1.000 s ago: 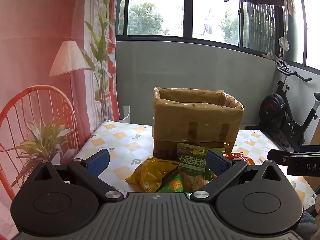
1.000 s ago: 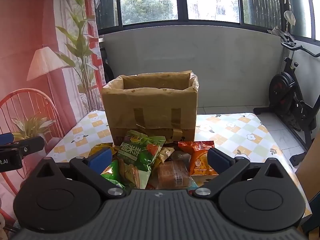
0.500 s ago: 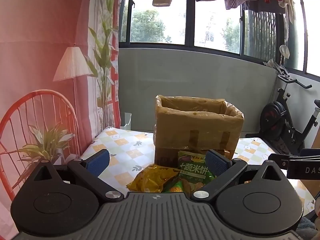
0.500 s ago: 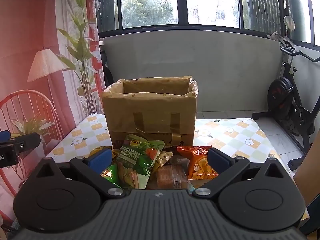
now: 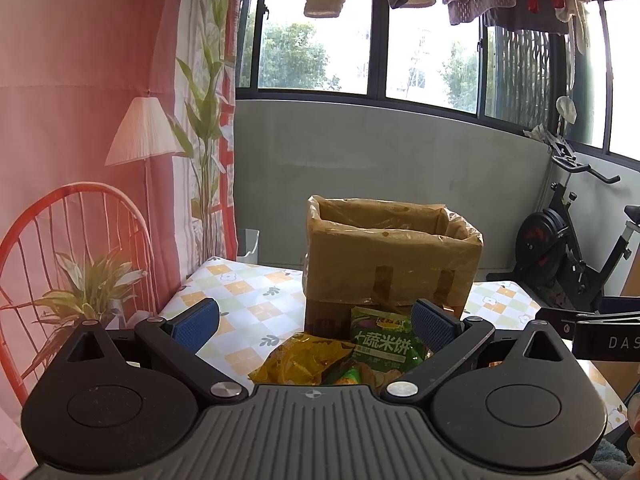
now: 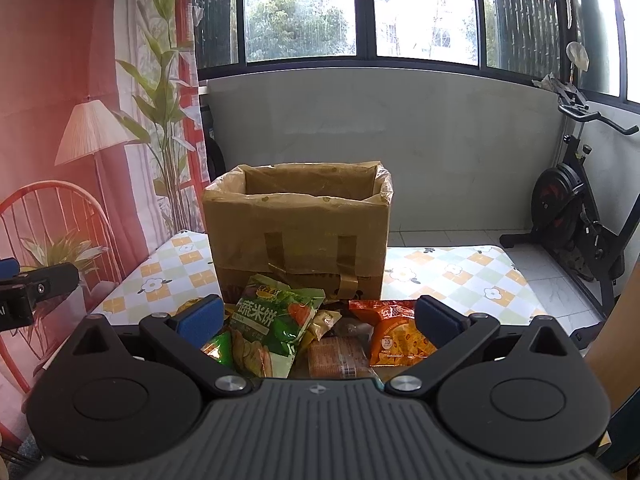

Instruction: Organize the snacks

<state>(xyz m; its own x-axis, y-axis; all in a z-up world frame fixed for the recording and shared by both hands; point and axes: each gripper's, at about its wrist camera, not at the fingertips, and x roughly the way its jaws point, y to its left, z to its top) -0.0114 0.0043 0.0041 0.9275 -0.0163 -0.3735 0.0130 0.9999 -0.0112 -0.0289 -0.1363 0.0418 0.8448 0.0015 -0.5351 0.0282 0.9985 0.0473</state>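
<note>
- Hovering short of the pile, the left gripper [image 5: 315,322] and the right gripper [image 6: 319,318] both have their tongs spread wide, nothing between the blue pads; neither touches a packet.
- The snacks lie heaped on the checked tablecloth [image 6: 452,276] at the near foot of the lined cardboard box [image 6: 298,236], which stands open-topped behind them. No packet is visible inside the box from these views; its interior floor is hidden.
- The green rice-cracker bag [image 6: 274,320] leans on the pile and partly against the box front. Risk: pinching it by a puffed face may let the slick film slide out of the pads.
- The orange packet [image 6: 398,332] lies on the right, the brown biscuit pack [image 6: 338,356] beside it, and the yellow bag [image 5: 302,358] on the left. They overlap; lifting one is likely to drag or tip a neighbour toward the near table edge.
- The thin plastic liner [image 6: 382,190] folds loosely over the box rim. Risk: a pad or packet corner catching it could pull the liner inward or shift the box.
- The box wall stands tall over the pile; a lift too low would knock a packet against it.
- Both grippers face the same heap; simultaneous reaches may collide.
</note>
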